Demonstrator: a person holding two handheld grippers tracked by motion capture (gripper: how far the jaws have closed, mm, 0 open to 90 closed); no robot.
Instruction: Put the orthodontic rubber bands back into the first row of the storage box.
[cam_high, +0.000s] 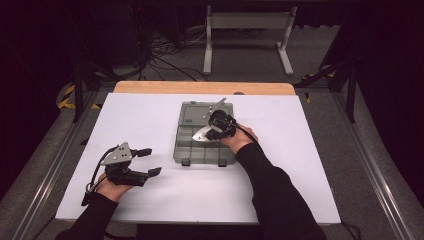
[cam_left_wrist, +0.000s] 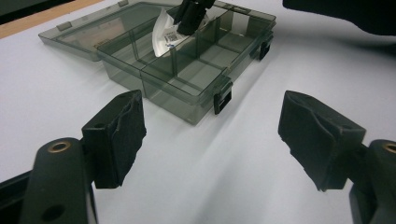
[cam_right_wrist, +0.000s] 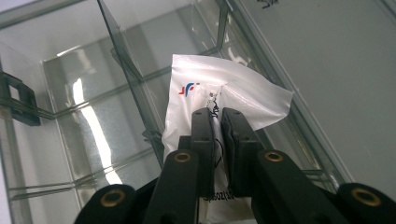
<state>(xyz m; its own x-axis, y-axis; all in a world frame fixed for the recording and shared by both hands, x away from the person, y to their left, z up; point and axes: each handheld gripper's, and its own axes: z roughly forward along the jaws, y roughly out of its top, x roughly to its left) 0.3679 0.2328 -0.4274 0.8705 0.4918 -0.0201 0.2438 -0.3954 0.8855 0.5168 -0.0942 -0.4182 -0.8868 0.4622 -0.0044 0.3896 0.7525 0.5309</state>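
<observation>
A smoky transparent compartment box (cam_high: 186, 151) (cam_left_wrist: 205, 100) (cam_right_wrist: 60, 116) lies open in the middle of the white table, its lid (cam_high: 192, 111) folded back flat. My right gripper (cam_high: 212, 126) (cam_right_wrist: 217, 114) hovers over the box's inner compartments, shut on a small white plastic packet (cam_high: 200, 134) (cam_left_wrist: 163, 35) (cam_right_wrist: 233, 91) with red-blue and black print. The packet hangs above a divider. My left gripper (cam_high: 149, 161) (cam_left_wrist: 212, 126) rests low over the table at front left, open, nothing between its black pads (cam_left_wrist: 126, 126), aimed toward the box.
The white table top (cam_high: 150, 120) has a wooden strip (cam_high: 200, 88) along its far edge. Beyond it stand a white metal frame (cam_high: 247, 30) and cables on a grey floor. Black latches (cam_left_wrist: 223, 95) stick out from the box's near side.
</observation>
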